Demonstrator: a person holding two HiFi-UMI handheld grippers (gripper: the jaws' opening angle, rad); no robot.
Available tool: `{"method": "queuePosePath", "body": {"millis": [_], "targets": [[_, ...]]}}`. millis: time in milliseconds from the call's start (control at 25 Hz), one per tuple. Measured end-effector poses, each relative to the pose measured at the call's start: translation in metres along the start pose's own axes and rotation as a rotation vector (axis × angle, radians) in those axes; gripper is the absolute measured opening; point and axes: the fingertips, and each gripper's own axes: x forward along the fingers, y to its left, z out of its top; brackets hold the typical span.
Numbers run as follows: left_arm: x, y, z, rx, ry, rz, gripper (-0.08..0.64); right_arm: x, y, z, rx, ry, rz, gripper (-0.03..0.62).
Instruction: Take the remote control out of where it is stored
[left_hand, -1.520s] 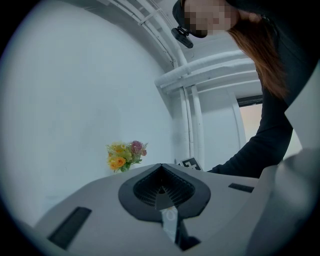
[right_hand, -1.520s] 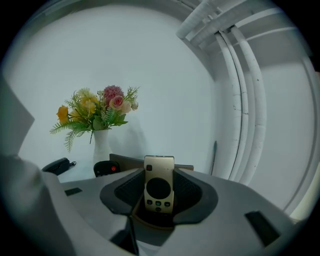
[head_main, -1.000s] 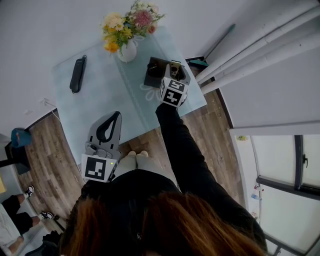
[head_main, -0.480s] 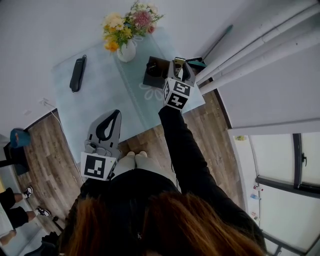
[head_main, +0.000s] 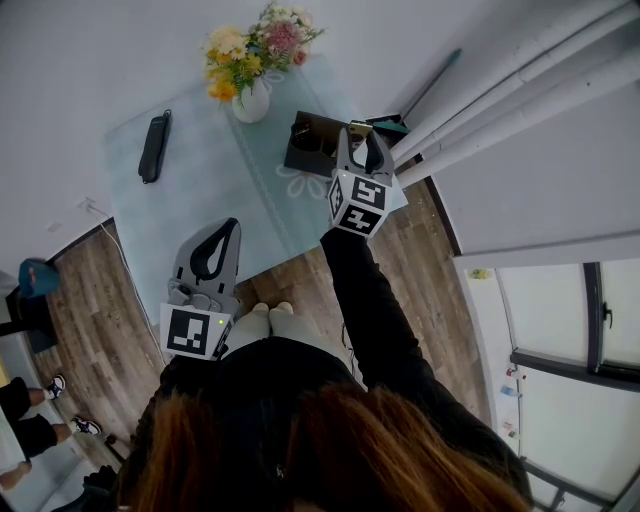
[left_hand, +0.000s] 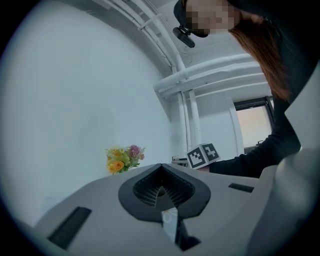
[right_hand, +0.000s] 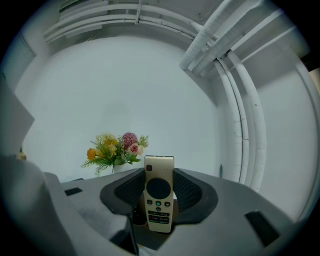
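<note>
Head view: my right tool (head_main: 360, 150) holds the remote control (head_main: 357, 128) upright, lifted just beside the dark holder (head_main: 308, 143) on the surface (head_main: 200, 185), apparently clear of it.

Left gripper view: my left tool (left_hand: 161, 190) is closed on nothing, since it isn't needed.

Right gripper view: the jaws clamp the remote's sides, keeping it vertical.

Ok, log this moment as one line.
right gripper: shut on remote control, clear of black box | left gripper: shut, empty, over table
</note>
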Motion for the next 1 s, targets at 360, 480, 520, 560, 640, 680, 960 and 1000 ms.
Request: {"method": "queuePosePath", "body": {"millis": [360, 480, 520, 560, 640, 680, 960, 1000], "targets": [[-0.001, 0.000, -0.002, 0.000, 0.007, -0.001, 0.005, -0.043, 0.011, 0.016, 0.017, -0.034, 0.065, 0.187], [0.000, -0.001, -0.002, 0.009, 0.005, -0.008, 0.005, -0.058, 0.015, 0.022, 0.017, -0.050, 0.083, 0.187], [0.000, -0.001, -0.002, 0.010, 0.003, -0.008, 0.005, -0.062, 0.017, 0.024, 0.012, -0.053, 0.091, 0.187], [0.000, 0.000, -0.002, 0.007, -0.001, -0.008, 0.005, -0.065, 0.020, 0.026, 0.003, -0.056, 0.100, 0.187], [0.000, 0.000, -0.003, 0.000, -0.008, -0.007, 0.005, -0.072, 0.025, 0.029, -0.016, -0.061, 0.117, 0.187], [0.001, 0.000, -0.003, -0.001, -0.008, -0.007, 0.005, -0.075, 0.026, 0.030, -0.019, -0.062, 0.124, 0.187], [0.000, 0.002, -0.004, -0.004, -0.002, -0.005, 0.005, -0.098, 0.038, 0.001, -0.027, 0.010, 0.175, 0.187], [0.000, 0.003, -0.005, -0.006, -0.001, -0.003, 0.005, -0.100, 0.040, -0.007, -0.034, 0.030, 0.182, 0.187]]}}
